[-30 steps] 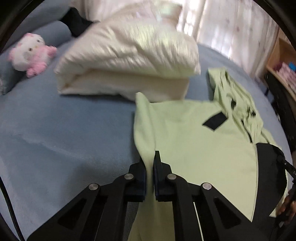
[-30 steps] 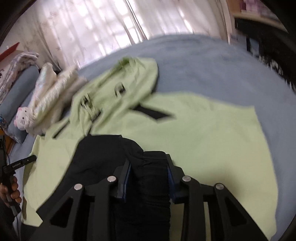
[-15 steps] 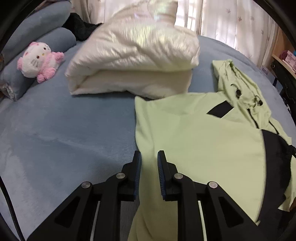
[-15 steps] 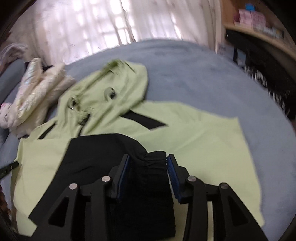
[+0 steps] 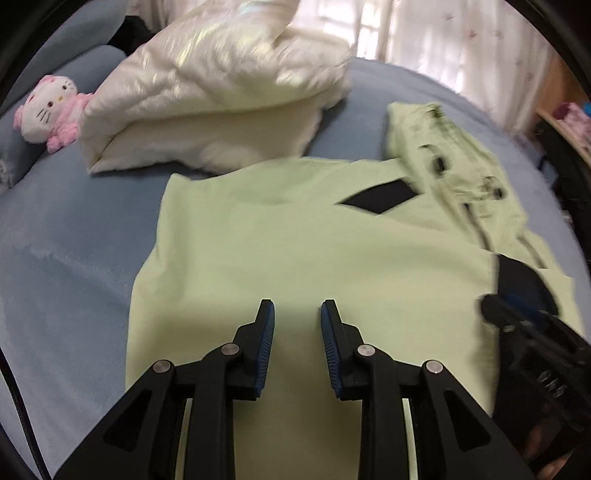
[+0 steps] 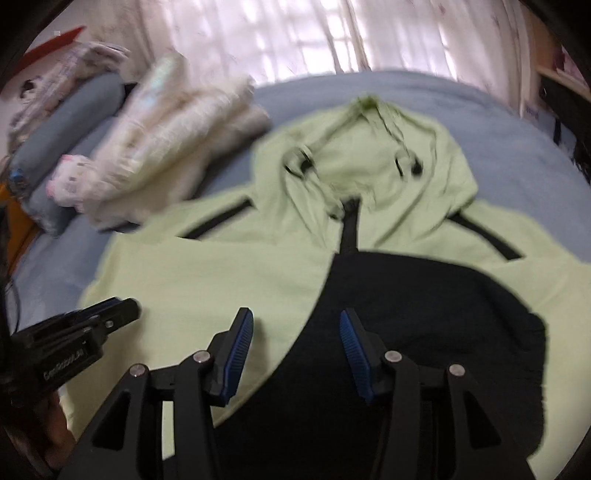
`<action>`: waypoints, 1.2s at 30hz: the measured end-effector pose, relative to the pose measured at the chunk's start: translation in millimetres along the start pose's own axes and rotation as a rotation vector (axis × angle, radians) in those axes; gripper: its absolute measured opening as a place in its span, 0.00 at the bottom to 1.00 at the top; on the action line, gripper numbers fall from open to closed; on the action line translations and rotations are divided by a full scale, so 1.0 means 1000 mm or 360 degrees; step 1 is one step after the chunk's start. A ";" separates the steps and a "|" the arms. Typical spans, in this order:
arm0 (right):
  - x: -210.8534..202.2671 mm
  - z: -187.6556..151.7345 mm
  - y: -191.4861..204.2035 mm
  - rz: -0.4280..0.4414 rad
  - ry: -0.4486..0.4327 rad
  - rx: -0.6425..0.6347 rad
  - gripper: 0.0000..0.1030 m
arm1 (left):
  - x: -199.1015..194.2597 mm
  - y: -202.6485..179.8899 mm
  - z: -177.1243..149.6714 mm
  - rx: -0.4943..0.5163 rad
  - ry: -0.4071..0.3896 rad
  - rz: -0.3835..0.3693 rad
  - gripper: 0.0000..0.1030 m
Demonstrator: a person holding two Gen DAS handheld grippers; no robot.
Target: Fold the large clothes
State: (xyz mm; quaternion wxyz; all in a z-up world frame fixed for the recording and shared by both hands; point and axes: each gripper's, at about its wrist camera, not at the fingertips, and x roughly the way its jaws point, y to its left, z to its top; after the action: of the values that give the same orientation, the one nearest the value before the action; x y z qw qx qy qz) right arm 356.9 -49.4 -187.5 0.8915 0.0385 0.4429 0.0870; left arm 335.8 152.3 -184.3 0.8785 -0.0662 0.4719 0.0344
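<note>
A light green hooded jacket (image 5: 295,236) lies spread flat on the blue bed (image 5: 66,240), its hood (image 6: 373,158) toward the window. A black part (image 6: 424,314) is folded over its middle. My left gripper (image 5: 296,314) hovers over the green fabric, its jaws opening with nothing between them. My right gripper (image 6: 295,321) hangs over the line where green meets black, jaws also opening, and the pads press on nothing. Each gripper shows in the other's view: the right gripper (image 5: 517,321) at the right, the left gripper (image 6: 92,325) at the left.
A folded white puffy quilt (image 5: 214,85) lies on the bed just beyond the jacket's far left corner. A pink and white plush toy (image 5: 51,107) leans on a blue pillow (image 6: 66,122). Curtains (image 6: 295,33) hang behind, and a wooden shelf (image 5: 569,122) stands at the right.
The left gripper let go of the jacket's green edge, opened and slid right over the jacket. The right gripper released the black cuff, widened and swung toward the jacket's middle.
</note>
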 end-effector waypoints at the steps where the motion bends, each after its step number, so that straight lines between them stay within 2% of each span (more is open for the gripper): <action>1: 0.002 0.001 -0.009 -0.0010 -0.0014 0.0012 0.48 | 0.002 0.003 0.000 0.0007 -0.0031 0.0021 0.24; 3: -0.005 0.002 -0.027 -0.0068 -0.0062 0.0027 0.47 | 0.004 0.012 0.001 0.0054 -0.0082 0.0112 0.24; 5: -0.015 0.001 -0.056 -0.0298 -0.0094 0.0019 0.48 | 0.005 0.024 0.003 0.0069 -0.0095 0.0151 0.24; 6: -0.017 0.000 -0.071 -0.0358 -0.0091 0.0041 0.48 | 0.006 0.034 0.005 0.0065 -0.0097 0.0158 0.24; 7: -0.020 -0.003 -0.091 -0.0359 -0.0077 0.0105 0.48 | 0.006 0.040 0.006 0.0056 -0.0095 0.0135 0.24; 9: -0.032 -0.007 -0.124 -0.0181 -0.0071 0.0254 0.37 | 0.004 0.047 0.007 0.0043 -0.0084 0.0095 0.24; 10: -0.040 -0.008 -0.127 -0.0181 -0.0072 0.0247 0.33 | 0.002 0.047 0.007 0.0052 -0.0078 0.0110 0.24; 12: -0.051 -0.012 -0.118 -0.0235 -0.0085 0.0182 0.36 | -0.003 0.043 0.006 0.0089 -0.0068 0.0179 0.24; 14: -0.063 -0.017 -0.101 -0.0259 -0.0103 0.0107 0.37 | -0.012 0.040 0.003 0.0104 -0.0062 0.0185 0.25; 17: -0.080 -0.028 -0.073 -0.0130 -0.0114 0.0057 0.38 | -0.035 0.032 -0.009 0.0095 -0.0070 0.0101 0.26; 22: -0.085 -0.058 -0.018 0.0066 -0.0038 -0.0066 0.41 | -0.064 0.016 -0.043 0.0108 -0.0027 -0.0010 0.36; 25: -0.081 -0.076 -0.007 0.0053 0.0023 -0.0130 0.41 | -0.068 0.010 -0.067 0.0135 0.0018 -0.0024 0.37; 27: -0.077 -0.085 -0.011 -0.0008 0.0063 -0.0129 0.41 | -0.068 0.010 -0.079 0.0139 0.0020 -0.0011 0.37; 30: -0.080 -0.093 -0.037 -0.0115 0.0073 -0.0032 0.41 | -0.067 0.023 -0.087 0.0074 0.0024 -0.0025 0.37; 36: -0.110 -0.112 -0.083 -0.0203 0.0057 0.0148 0.41 | -0.082 0.034 -0.091 0.0030 0.0029 0.0015 0.37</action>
State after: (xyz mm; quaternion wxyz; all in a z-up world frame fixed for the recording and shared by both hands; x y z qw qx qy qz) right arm 212.8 -152.3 -181.4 0.8844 0.0499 0.4639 0.0103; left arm 211.9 172.3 -168.6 0.8746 -0.0559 0.4804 0.0335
